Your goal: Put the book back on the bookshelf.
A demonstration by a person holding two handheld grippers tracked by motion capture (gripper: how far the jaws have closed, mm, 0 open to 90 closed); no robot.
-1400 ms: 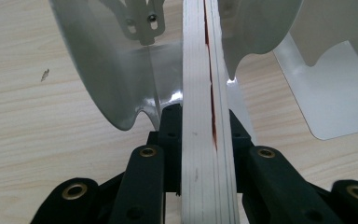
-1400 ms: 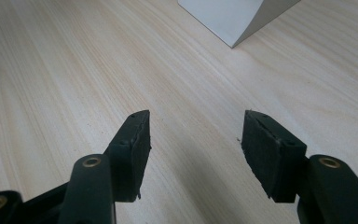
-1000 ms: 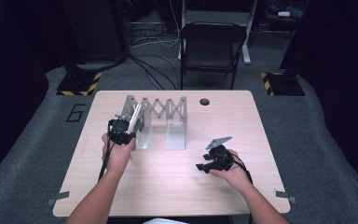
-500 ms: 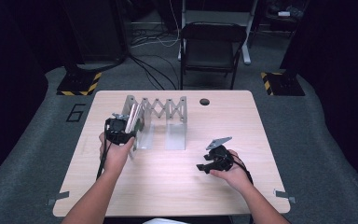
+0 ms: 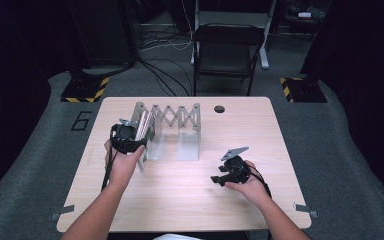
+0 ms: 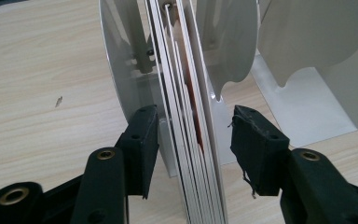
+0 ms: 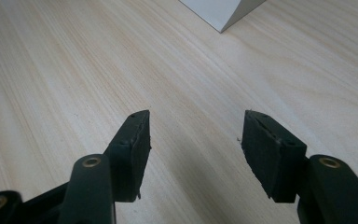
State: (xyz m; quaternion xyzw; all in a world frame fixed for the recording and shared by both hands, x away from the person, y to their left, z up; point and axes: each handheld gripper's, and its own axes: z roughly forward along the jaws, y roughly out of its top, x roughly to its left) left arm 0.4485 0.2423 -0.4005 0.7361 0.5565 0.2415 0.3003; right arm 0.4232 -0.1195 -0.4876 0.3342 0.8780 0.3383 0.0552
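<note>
Left side of the wooden surface (image 5: pixel 180 200): the left gripper (image 5: pixel 126 139) is held in the person's left hand (image 5: pixel 122 162) at the left end of a white metal expanding file rack (image 5: pixel 167 131). The rack stands upright toward the far middle of the surface, its scissor lattice running across the back and its dividers rising from flat base plates.

In the left gripper view, a bunch of closely stacked dividers (image 6: pixel 186 140) stands on edge between the jaws. The left gripper (image 6: pixel 193 135) has just been opening: its jaws now stand partly apart, one on each side of the bunch. A gap shows between the right pad and the nearest divider, and the left pad sits just beside the outermost plate without visibly pressing on it. The bunch is therefore straddled, not clamped. Further dividers (image 6: pixel 317 51), spread apart, stand beyond on the right of that view.

Middle: the rack's right-hand base plate (image 5: pixel 187 147) lies flat on the surface, well apart from the right gripper.

Right side: the right gripper (image 5: pixel 220 179) is held low in the person's right hand (image 5: pixel 250 185), near the front right part of the surface, pointing toward the middle. In the right gripper view its jaws stand fairly wide with bare wood between them and nothing held (image 7: pixel 196 135). A white corner of the rack (image 7: pixel 219 11) shows at the top of that view.
</note>
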